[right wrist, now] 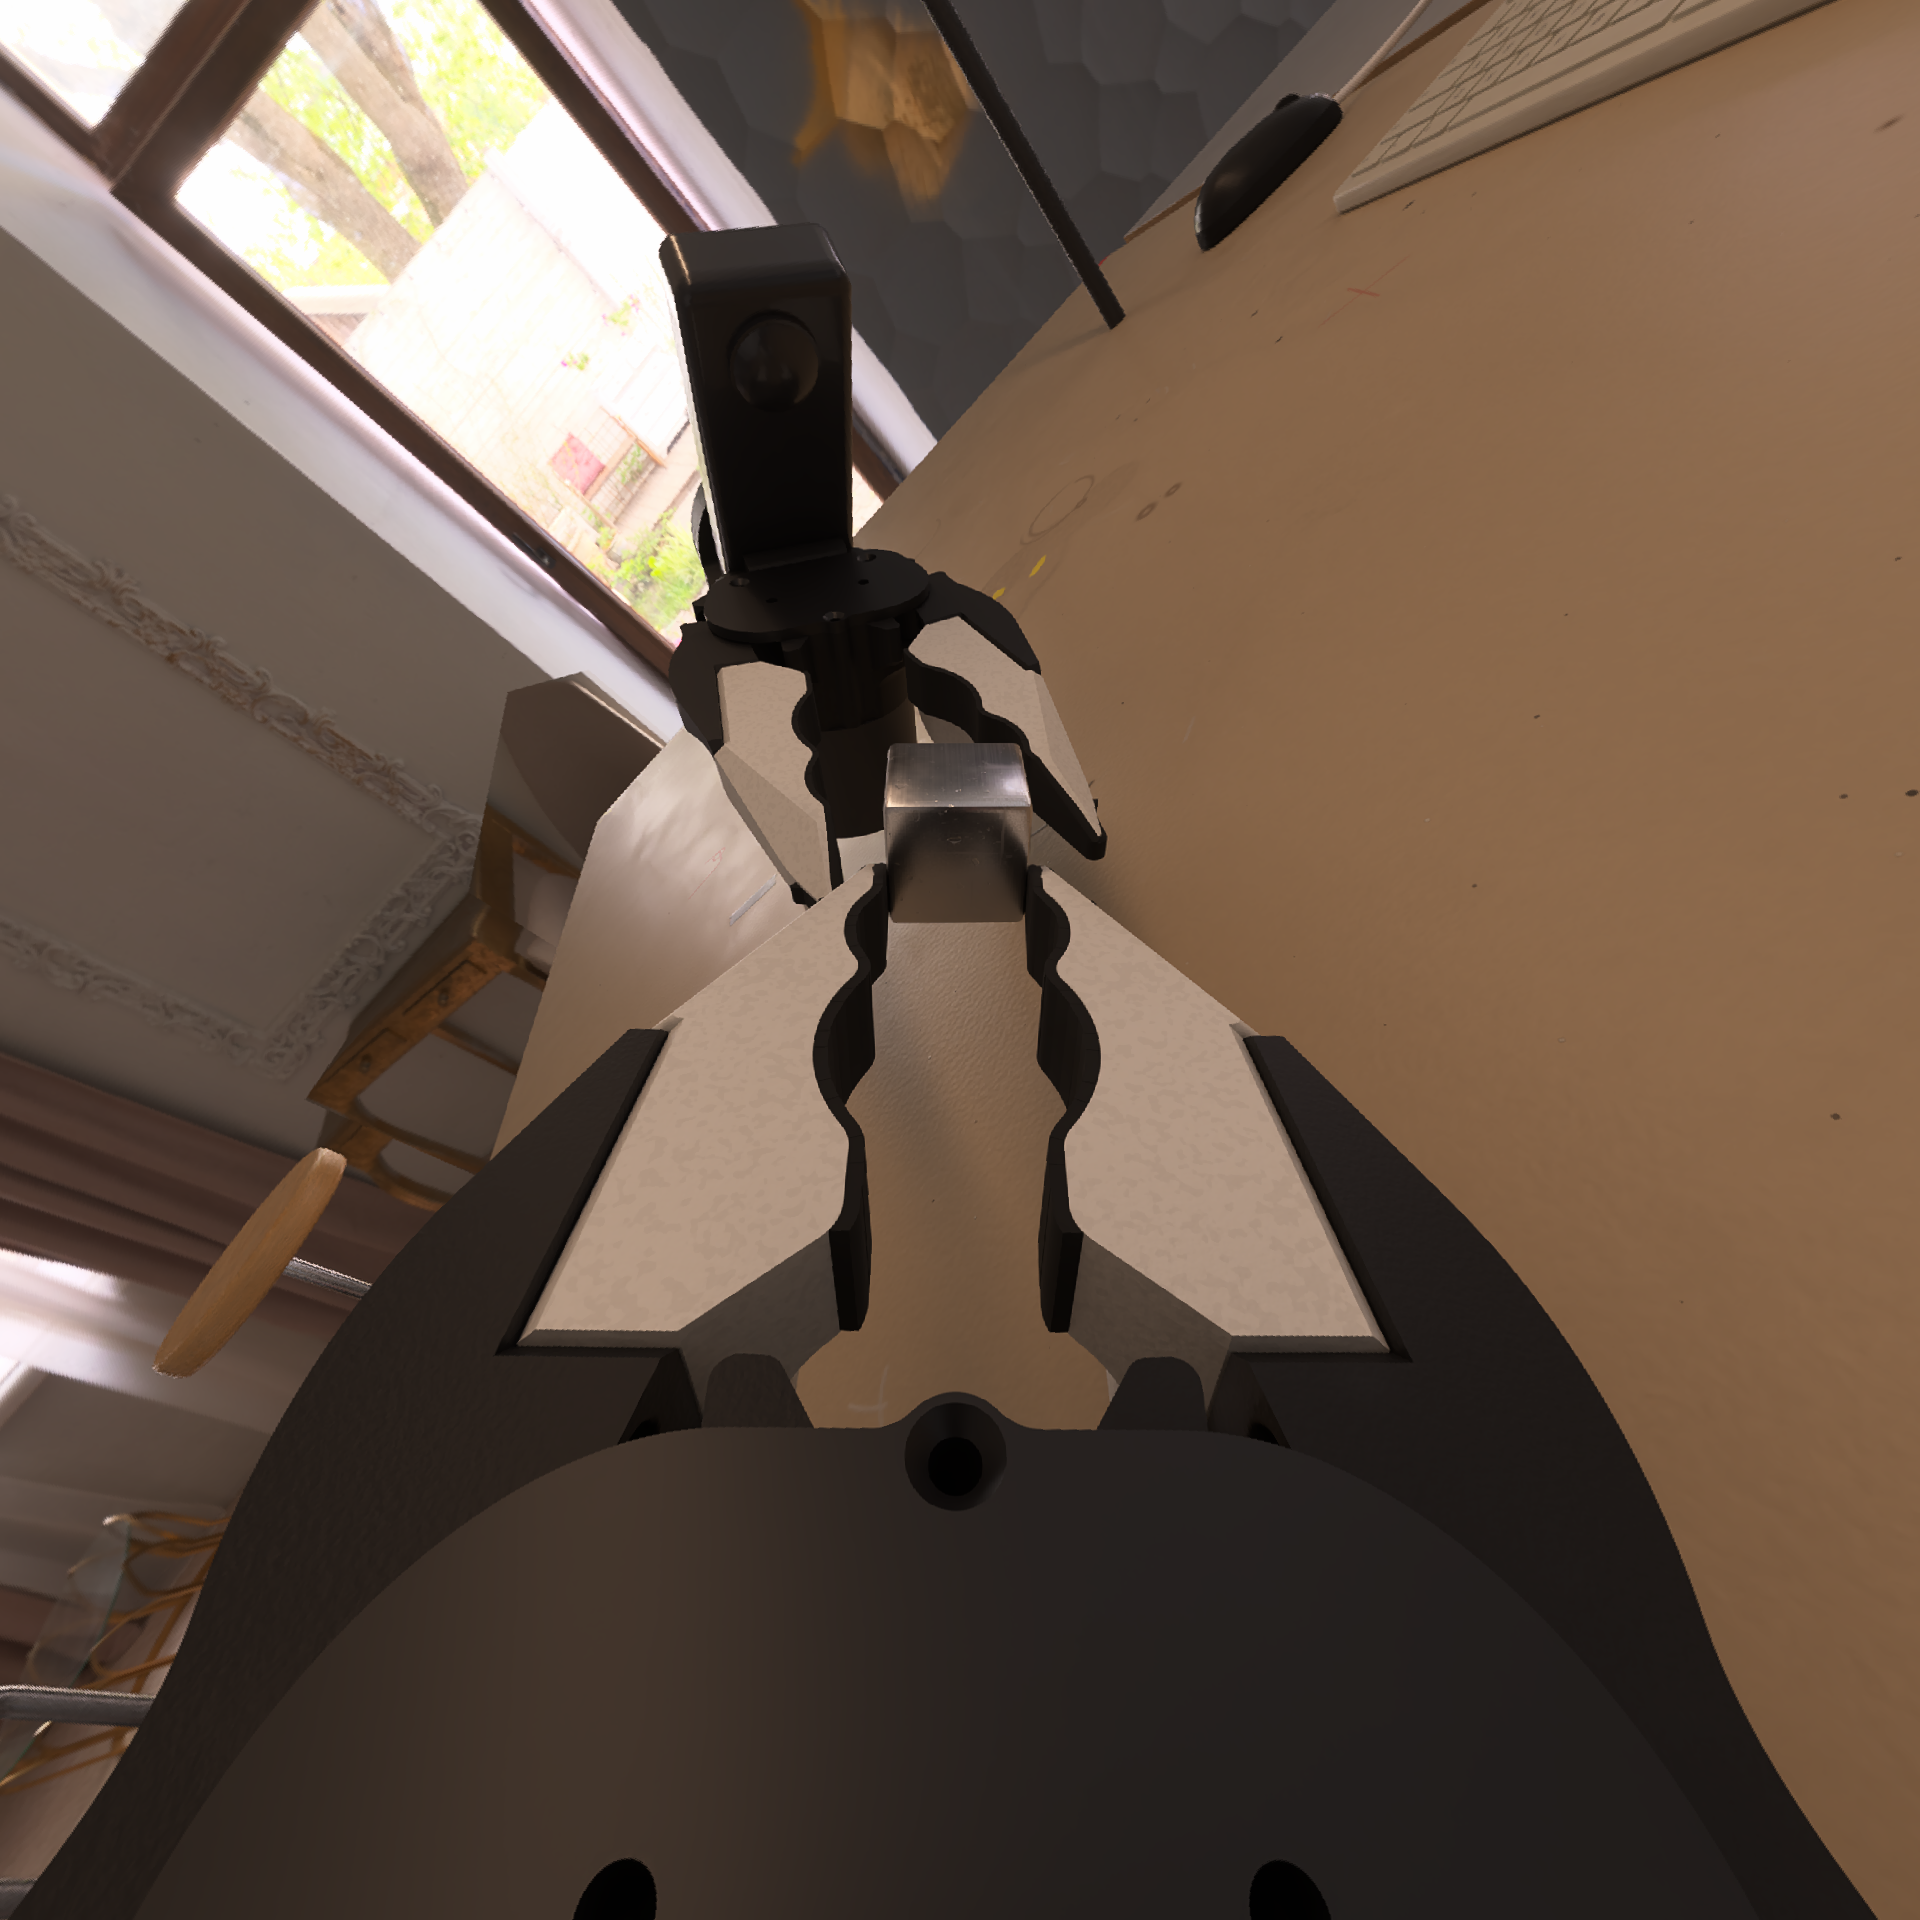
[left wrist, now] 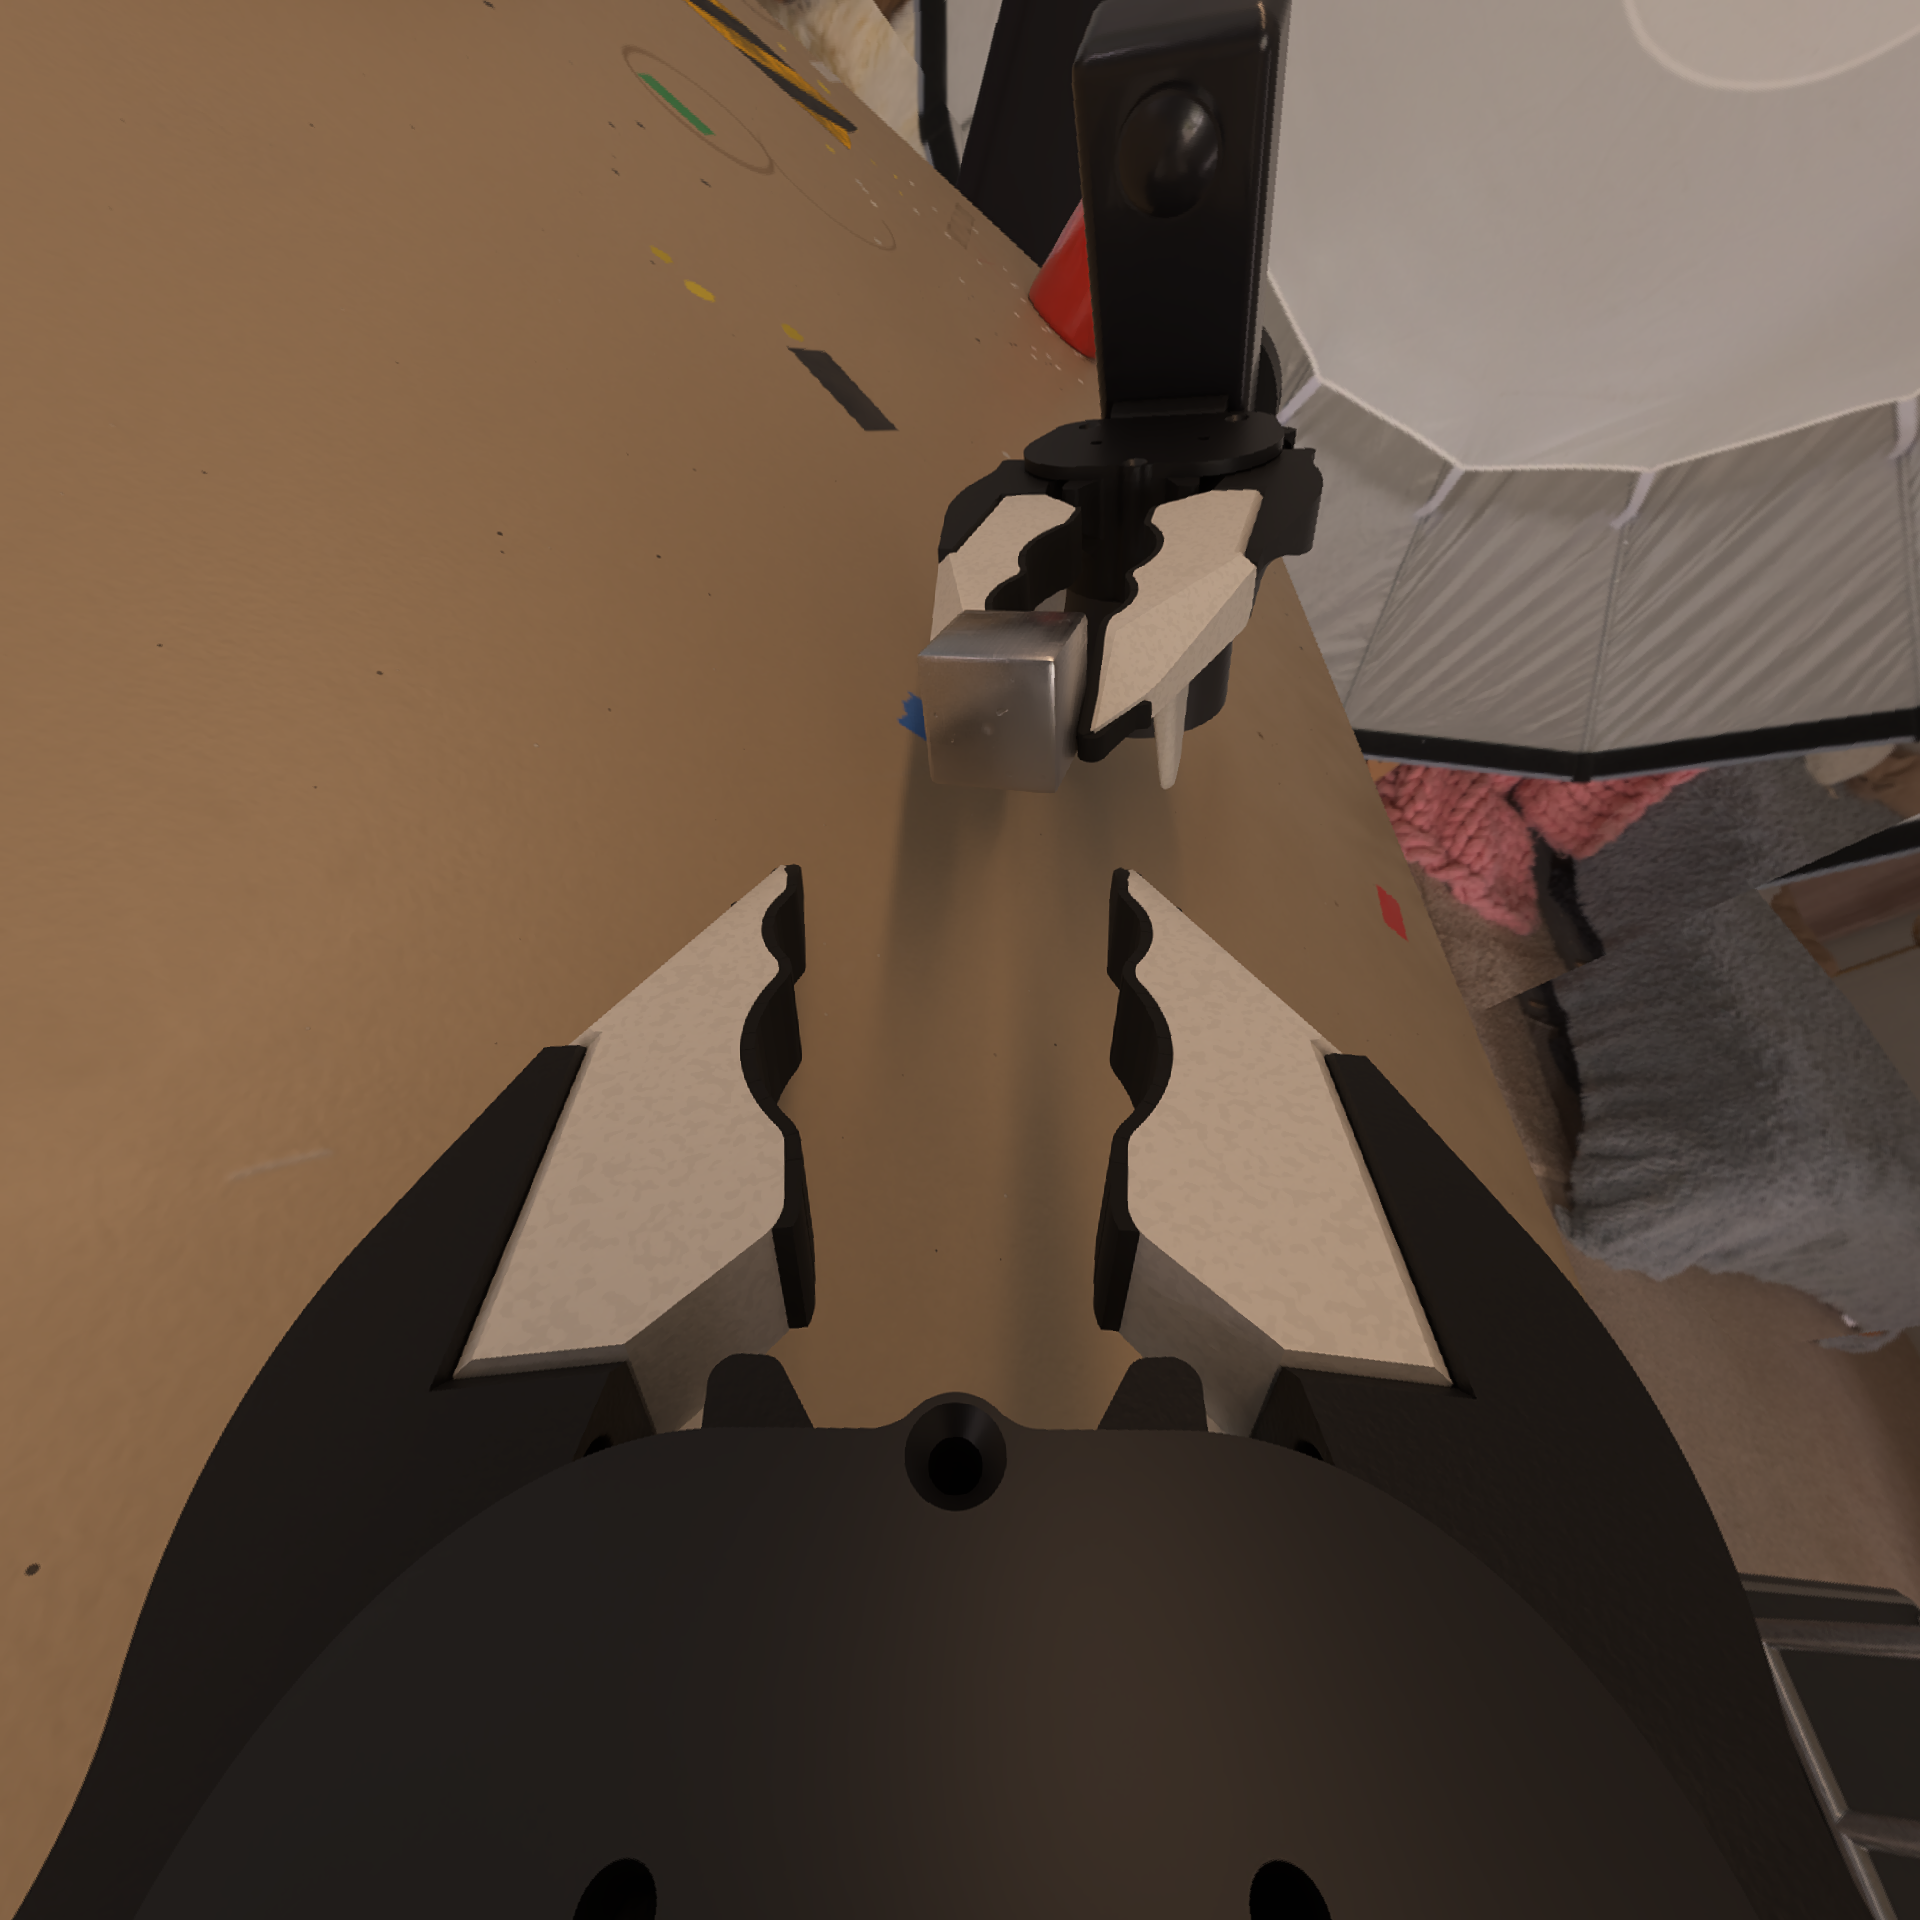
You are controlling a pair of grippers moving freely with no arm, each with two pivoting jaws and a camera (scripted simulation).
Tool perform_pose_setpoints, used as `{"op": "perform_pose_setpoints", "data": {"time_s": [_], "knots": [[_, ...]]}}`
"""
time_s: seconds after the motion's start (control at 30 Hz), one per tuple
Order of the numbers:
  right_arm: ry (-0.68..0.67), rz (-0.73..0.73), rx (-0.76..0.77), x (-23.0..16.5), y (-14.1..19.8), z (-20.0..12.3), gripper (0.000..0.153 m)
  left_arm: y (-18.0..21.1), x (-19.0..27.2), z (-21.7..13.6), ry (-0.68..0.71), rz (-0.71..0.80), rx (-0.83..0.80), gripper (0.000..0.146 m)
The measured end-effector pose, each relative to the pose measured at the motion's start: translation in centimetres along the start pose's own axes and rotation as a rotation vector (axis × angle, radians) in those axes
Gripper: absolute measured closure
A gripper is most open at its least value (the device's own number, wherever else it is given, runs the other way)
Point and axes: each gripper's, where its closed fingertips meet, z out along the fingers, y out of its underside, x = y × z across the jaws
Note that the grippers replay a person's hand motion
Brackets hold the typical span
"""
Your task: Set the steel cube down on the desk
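While clamped between the tips of the right gripper (right wrist: 957, 883), the steel cube (right wrist: 956, 847) sits just beyond the centre of the right wrist view, toward 12 o'clock. Its faces are equal, so no long axis can be named; one brushed face turns toward this camera and a lighter face turns up. The black pads (right wrist: 880, 894) press its two side faces.

From the left wrist view the same cube (left wrist: 995, 707) appears toward 12 o'clock, held at the tip of the right gripper (left wrist: 1023, 717), which faces this camera. One corner edge turns toward the lens, and the cube hangs low over the desk (left wrist: 416, 727); contact with the surface cannot be judged. A small blue mark (left wrist: 912, 715) shows at its 9 o'clock edge.

The left gripper (left wrist: 956, 883) has its fingers spread apart with only bare desk between them. In the right wrist view it (right wrist: 945, 831) stands directly behind the cube, partly hidden by it.

Only the right wrist view shows the window (right wrist: 416, 260) at 11 o'clock, the dark mouse (right wrist: 1262, 166) and white keyboard (right wrist: 1538, 94) at 1 o'clock. Only the left wrist view shows the red object (left wrist: 1065, 281) at the desk edge at 12 o'clock, the white fabric dome (left wrist: 1610, 364) at 2 o'clock, and the pink knit (left wrist: 1475, 831) and grey fabric (left wrist: 1714, 1091) at 3 o'clock.
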Motion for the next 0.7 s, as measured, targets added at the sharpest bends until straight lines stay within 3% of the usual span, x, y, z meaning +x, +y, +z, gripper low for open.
{"op": "perform_pose_setpoints", "data": {"time_s": [0.7], "knots": [[0.027, -0.031, 0.066, 0.1, -1.1, -0.8, 0.127, -0.8, -0.1, -0.4, 0.005, -0.006, 0.048, 0.088]]}}
